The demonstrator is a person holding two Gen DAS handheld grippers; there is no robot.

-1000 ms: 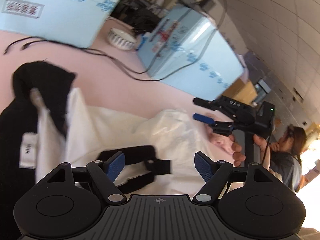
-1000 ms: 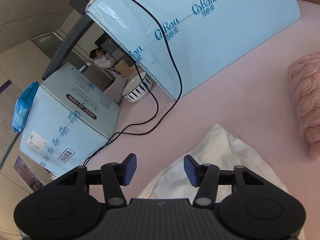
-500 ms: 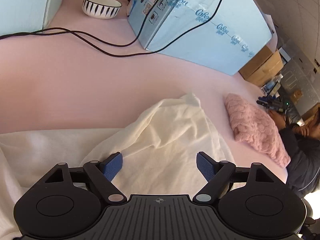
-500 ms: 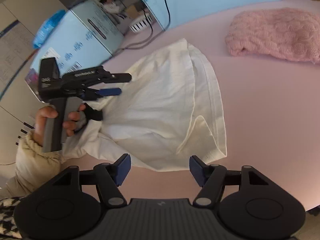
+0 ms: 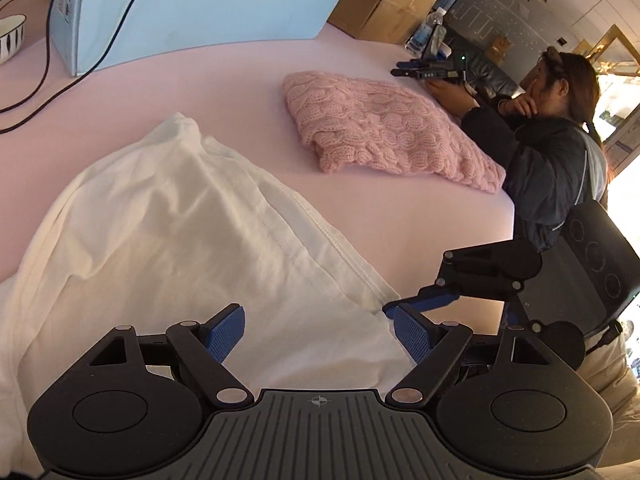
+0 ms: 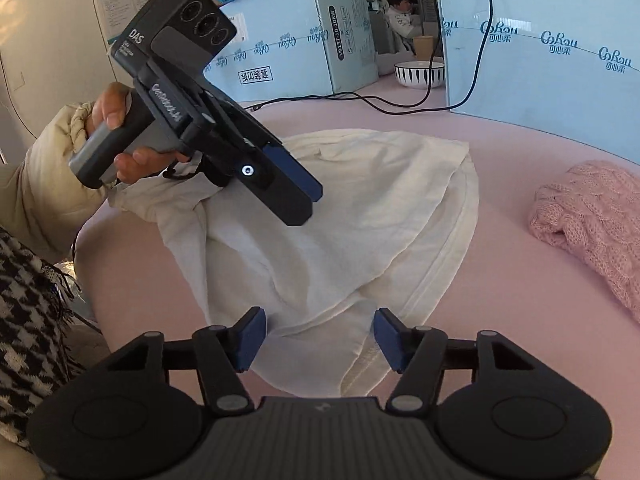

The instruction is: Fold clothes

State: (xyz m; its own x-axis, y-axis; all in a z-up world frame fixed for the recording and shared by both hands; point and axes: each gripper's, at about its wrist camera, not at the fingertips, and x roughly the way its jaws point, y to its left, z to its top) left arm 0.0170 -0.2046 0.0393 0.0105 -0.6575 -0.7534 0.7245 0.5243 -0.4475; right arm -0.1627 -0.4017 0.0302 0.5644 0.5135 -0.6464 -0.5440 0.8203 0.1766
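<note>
Cream cotton, the white garment (image 6: 360, 216) lies rumpled across the pink table (image 6: 500, 248), with a folded pink knit sweater (image 5: 384, 128) just beyond it. The right gripper (image 6: 318, 336) hovers at the near hem, fingers spread wide and holding nothing. The left gripper (image 5: 318, 334) hangs over the cloth, likewise parted and empty, gripped by a hand (image 6: 120, 136) in a cream sleeve.

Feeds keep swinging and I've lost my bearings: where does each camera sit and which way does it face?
Left wrist: on the left claw, facing across the white garment toward the pink sweater; right claw shows.
Right wrist: on the right claw, facing the garment's hem; the left claw and hand show.
Shared: garment, sweater.
</note>
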